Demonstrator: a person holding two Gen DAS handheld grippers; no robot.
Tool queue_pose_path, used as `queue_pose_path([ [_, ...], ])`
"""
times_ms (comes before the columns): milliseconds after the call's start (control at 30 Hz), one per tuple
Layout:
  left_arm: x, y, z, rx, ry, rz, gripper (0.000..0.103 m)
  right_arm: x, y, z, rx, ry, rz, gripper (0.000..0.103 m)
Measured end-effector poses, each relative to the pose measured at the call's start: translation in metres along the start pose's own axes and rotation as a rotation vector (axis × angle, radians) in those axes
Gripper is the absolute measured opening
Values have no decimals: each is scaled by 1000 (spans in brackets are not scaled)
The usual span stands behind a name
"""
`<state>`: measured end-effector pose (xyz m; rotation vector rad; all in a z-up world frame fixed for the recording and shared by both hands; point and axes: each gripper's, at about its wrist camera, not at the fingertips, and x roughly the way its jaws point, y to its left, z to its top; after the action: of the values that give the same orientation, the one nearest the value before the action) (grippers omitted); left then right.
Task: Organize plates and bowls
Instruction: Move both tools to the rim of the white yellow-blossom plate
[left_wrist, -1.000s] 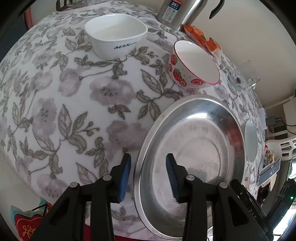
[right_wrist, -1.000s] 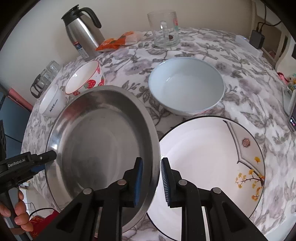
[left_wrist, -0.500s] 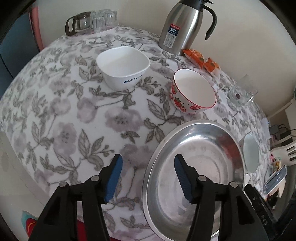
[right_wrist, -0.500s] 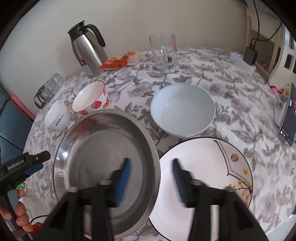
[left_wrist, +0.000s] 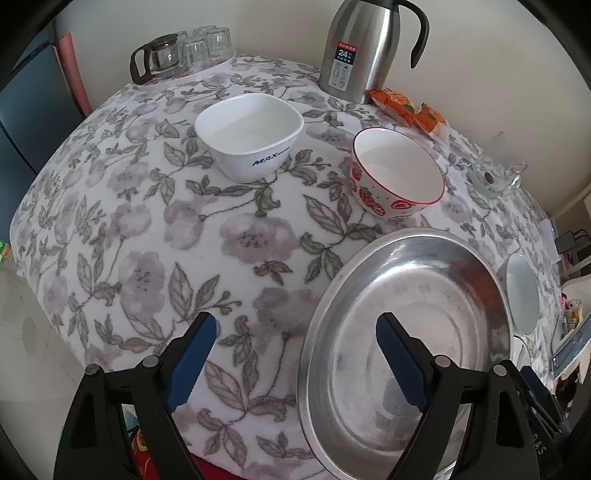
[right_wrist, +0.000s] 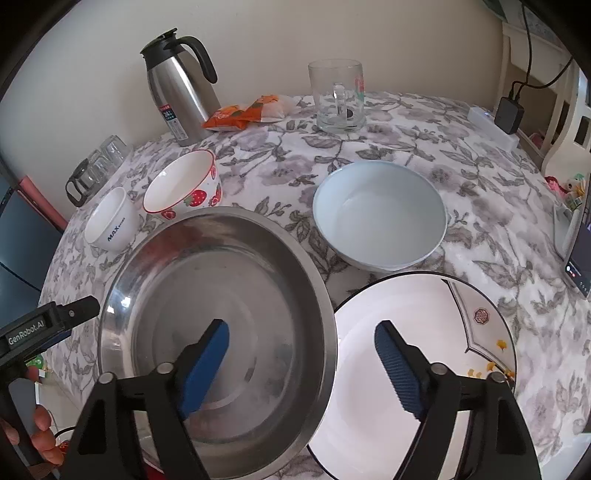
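The left tongs (left_wrist: 295, 360) are spread wide and grip nothing. They hover over the near edge of the desk (left_wrist: 155, 236), which carries a grey floral cloth. The rim of the stainless steel plate (left_wrist: 406, 332) lies between the two blue pads: the left pad stands over bare cloth, the right pad over the plate's basin. No pad is seen touching the plate.

The right tongs (right_wrist: 301, 356) are likewise spread wide and empty. The left pad hangs over the steel plate (right_wrist: 221, 288); the right pad hangs over the white plate with black rim and yellow blossom motif (right_wrist: 424, 332). The two plates sit side by side at the near edge of the desk, the steel rim overlapping the white plate's rim in this view.

Behind the white plate, just beside it, stands the pale blue bowl (right_wrist: 380, 218). Behind the steel plate stands the strawberry bowl (right_wrist: 183, 186), and to its left, near the left edge of the desk, the white square bowl marked MAX (right_wrist: 110, 221).

Toward the far edge stand the steel thermos jug (right_wrist: 177, 85), the orange snack packets (right_wrist: 243, 110) and the glass mug (right_wrist: 338, 96).
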<state>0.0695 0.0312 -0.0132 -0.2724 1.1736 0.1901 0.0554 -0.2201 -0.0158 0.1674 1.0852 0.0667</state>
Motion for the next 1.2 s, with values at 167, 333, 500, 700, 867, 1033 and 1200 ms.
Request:
queue_pose_path([
  [167, -2, -1, 0, 7, -16, 11, 93, 0, -1, 1, 8, -9, -5, 103],
  [333, -4, -5, 0, 25, -34, 7, 95, -2, -6, 1, 27, -18, -22, 103],
  [500, -11, -9, 1, 41, -84, -15, 96, -12, -14, 2, 65, -59, -32, 103],
  [700, -26, -23, 1, 99, -179, -63, 96, -32, -30, 3, 153, -109, -27, 103],
  [867, -39, -38, 1, 152, -228, -125, 96, -56, -60, -2, 259, -169, -75, 103],
  [1033, -40, -54, -2, 206, -201, -226, 96, -65, -93, -10, 383, -186, -120, 103],
  [1200, -42, -73, -12, 278, -173, -286, 96, -59, -122, -19, 479, -133, -169, 103],
])
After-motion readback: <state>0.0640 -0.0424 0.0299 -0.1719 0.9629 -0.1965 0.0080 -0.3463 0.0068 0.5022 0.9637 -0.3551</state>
